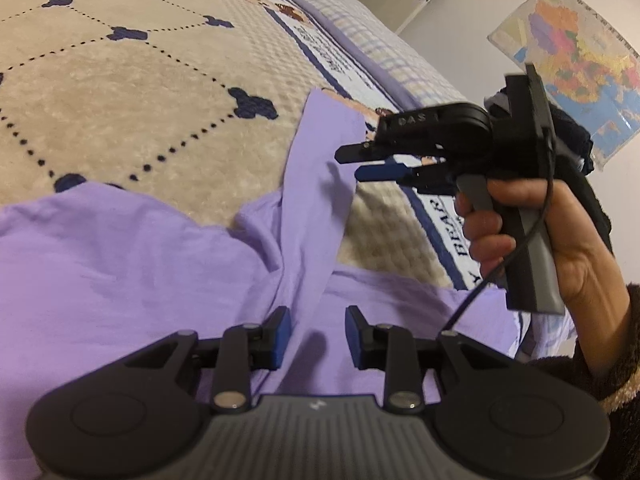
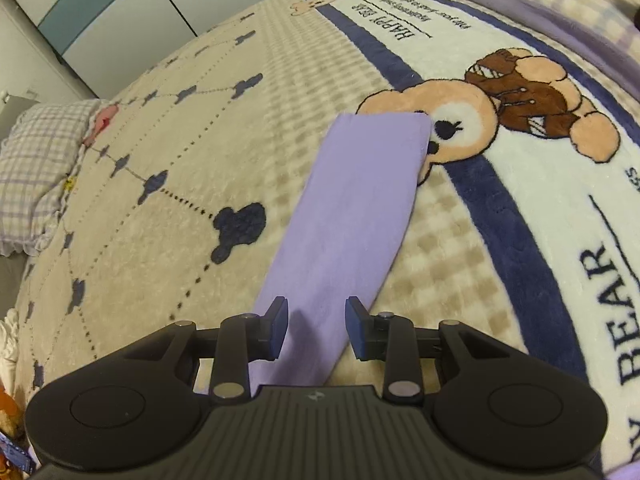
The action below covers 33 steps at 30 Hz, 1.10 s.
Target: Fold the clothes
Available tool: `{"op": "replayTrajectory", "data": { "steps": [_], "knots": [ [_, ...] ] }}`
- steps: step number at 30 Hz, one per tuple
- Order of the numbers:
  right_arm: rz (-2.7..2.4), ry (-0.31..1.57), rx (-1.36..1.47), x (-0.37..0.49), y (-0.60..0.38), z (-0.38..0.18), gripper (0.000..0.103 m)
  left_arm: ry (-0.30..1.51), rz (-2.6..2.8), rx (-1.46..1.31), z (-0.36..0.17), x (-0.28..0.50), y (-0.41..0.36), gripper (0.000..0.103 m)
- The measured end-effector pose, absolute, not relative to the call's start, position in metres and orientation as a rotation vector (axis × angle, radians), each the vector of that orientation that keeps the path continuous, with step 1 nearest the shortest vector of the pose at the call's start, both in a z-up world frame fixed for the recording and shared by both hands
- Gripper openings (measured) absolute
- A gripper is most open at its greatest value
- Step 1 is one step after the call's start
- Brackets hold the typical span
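Two grippers hover with jaws apart, gripping nothing: left gripper [image 1: 316, 336] over the lilac cotton garment [image 1: 120, 264] on the beige plush bear blanket [image 1: 120, 92], right gripper [image 2: 316, 328] over its sleeve [image 2: 352, 208], stretching toward twelve o'clock.

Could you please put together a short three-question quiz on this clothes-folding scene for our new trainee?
1. True or false: the left gripper is clamped on the purple garment.
2. What does the end of the purple sleeve partly cover? A) a pillow B) the printed bear C) a map
3. Fill in: the right gripper has its fingers ____.

Key: 1 false, its fingers are apart above the cloth; 2 B; 3 open.
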State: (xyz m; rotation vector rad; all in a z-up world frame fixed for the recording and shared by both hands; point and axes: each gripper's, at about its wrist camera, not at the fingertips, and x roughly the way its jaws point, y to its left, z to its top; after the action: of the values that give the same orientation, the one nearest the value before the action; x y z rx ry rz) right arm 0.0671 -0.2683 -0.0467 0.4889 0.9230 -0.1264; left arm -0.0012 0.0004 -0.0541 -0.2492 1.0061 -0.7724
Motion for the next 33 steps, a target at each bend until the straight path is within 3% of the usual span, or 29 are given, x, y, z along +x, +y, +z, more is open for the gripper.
{"op": "replayTrajectory", "data": {
  "steps": [11,12,13,14,33],
  "knots": [
    [-0.225,0.824,0.503,0.085,-0.296,-0.065,0.033,1.005,-0.761,-0.222,-0.061,0.001,0.0,0.002],
    [-0.213,0.807,0.523,0.085,-0.298,-0.066,0.03,0.996,-0.762,-0.221,-0.059,0.001,0.001,0.002],
    [-0.197,0.79,0.545,0.084,-0.3,-0.066,0.013,0.986,-0.763,-0.22,-0.057,0.0,0.003,0.002],
    [-0.182,0.773,0.568,0.083,-0.302,-0.067,0.006,0.975,-0.765,-0.223,-0.055,0.001,0.005,0.002],
    [-0.075,0.263,0.499,-0.016,-0.27,0.065,0.006,0.714,-0.757,-0.586,0.007,0.011,0.104,0.001]
  ]
}}
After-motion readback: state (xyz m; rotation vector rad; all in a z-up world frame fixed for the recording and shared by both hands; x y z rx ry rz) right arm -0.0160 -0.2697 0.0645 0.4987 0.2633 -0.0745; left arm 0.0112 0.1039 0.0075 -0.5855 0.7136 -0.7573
